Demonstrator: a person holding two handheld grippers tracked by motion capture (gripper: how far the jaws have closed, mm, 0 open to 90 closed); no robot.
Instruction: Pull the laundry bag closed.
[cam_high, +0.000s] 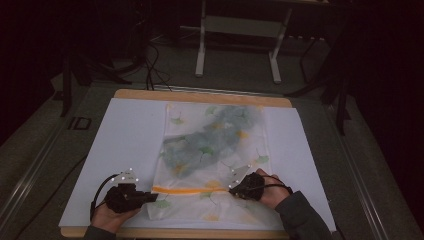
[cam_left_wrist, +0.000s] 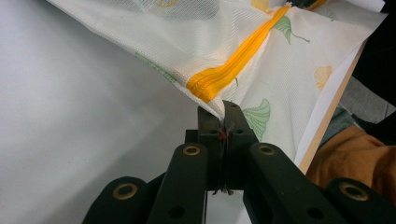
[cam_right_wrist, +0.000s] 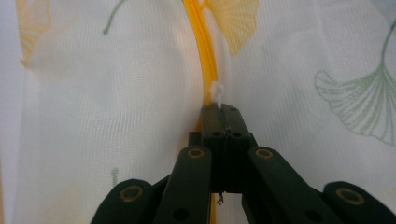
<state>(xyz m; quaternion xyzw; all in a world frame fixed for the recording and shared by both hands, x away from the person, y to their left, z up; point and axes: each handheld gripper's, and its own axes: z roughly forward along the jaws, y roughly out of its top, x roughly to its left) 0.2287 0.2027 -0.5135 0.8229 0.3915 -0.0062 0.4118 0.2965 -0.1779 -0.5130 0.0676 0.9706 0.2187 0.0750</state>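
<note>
A white mesh bag (cam_high: 215, 150) printed with green and yellow leaves lies flat on the table, with greyish cloth showing through its upper part. An orange zipper (cam_high: 190, 190) runs across its near end. My left gripper (cam_high: 150, 198) is shut on the bag's left edge (cam_left_wrist: 212, 108) just where the zipper (cam_left_wrist: 233, 65) ends, lifting the mesh a little. My right gripper (cam_high: 233, 189) is shut at the zipper's right part, its jaws pinching the white zipper pull (cam_right_wrist: 217, 93) on the orange zipper (cam_right_wrist: 203, 42). The mesh bag (cam_right_wrist: 289, 70) spreads beneath it.
A white sheet (cam_high: 125, 150) covers the wooden table (cam_high: 200, 95); its near edge (cam_left_wrist: 327, 126) runs close to my left gripper. Beyond the table stand a white metal frame (cam_high: 240, 30), dark stands and cables on a grey floor. An orange sleeve (cam_left_wrist: 355, 158) is at the lower right.
</note>
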